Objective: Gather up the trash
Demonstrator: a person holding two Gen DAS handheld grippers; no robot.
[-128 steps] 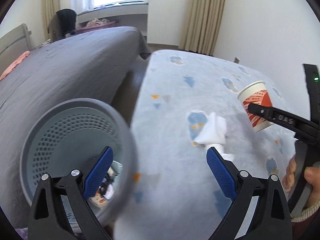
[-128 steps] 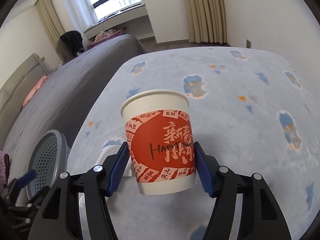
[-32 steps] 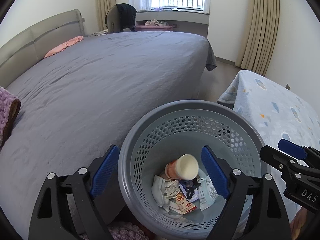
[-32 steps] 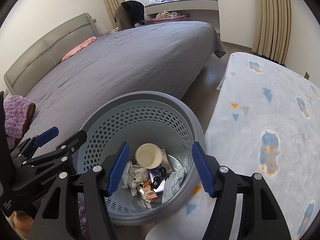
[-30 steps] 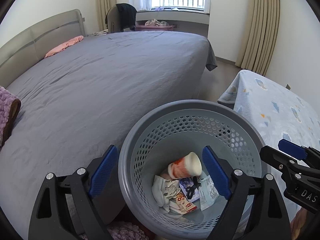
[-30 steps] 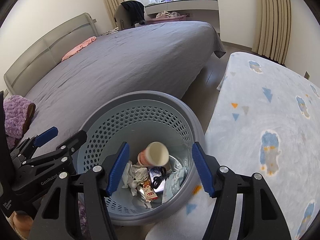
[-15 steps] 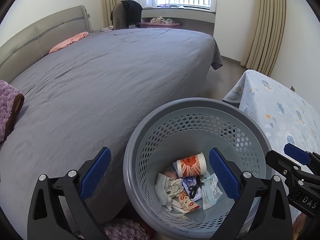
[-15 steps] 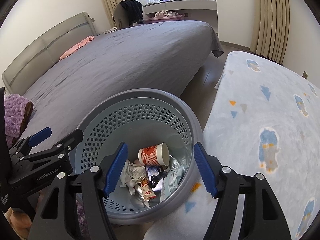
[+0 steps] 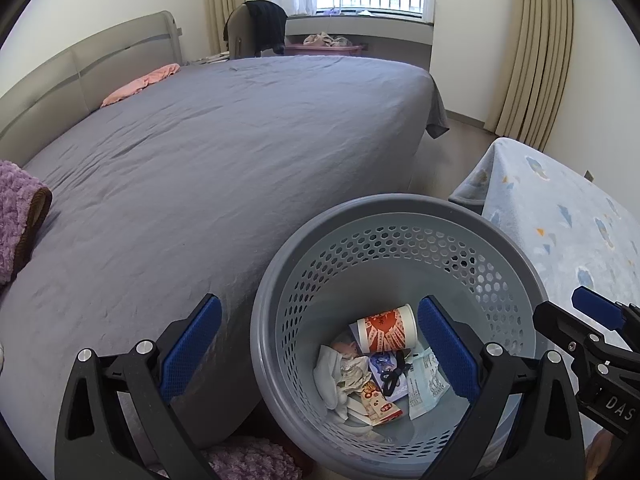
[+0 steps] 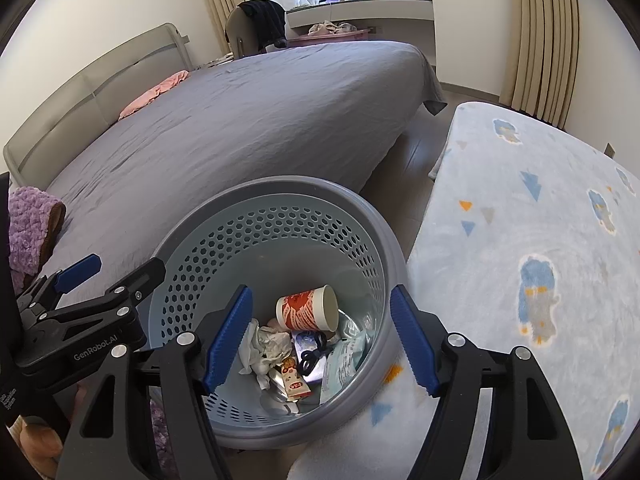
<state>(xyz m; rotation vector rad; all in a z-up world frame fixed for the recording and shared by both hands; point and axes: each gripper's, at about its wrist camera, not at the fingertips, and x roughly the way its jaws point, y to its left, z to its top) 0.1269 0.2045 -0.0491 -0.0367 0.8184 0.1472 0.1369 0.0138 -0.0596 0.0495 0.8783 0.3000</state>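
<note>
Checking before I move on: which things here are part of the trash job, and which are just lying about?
Job:
- grey bin
- paper cup lying on its side in it
- crumpled tissue, wrappers
- right gripper, left gripper, both open and empty

Lying about:
- grey bed
- pink cloth
- purple plush
- blue patterned blanket

"GenRobot.AI" on left tool [image 10: 100, 276]; "DAS" on right tool [image 9: 576, 312].

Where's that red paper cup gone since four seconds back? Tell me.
Yes, moved: out of the right gripper, now lying sideways in the grey basket as paper cup, beside the bed.
</note>
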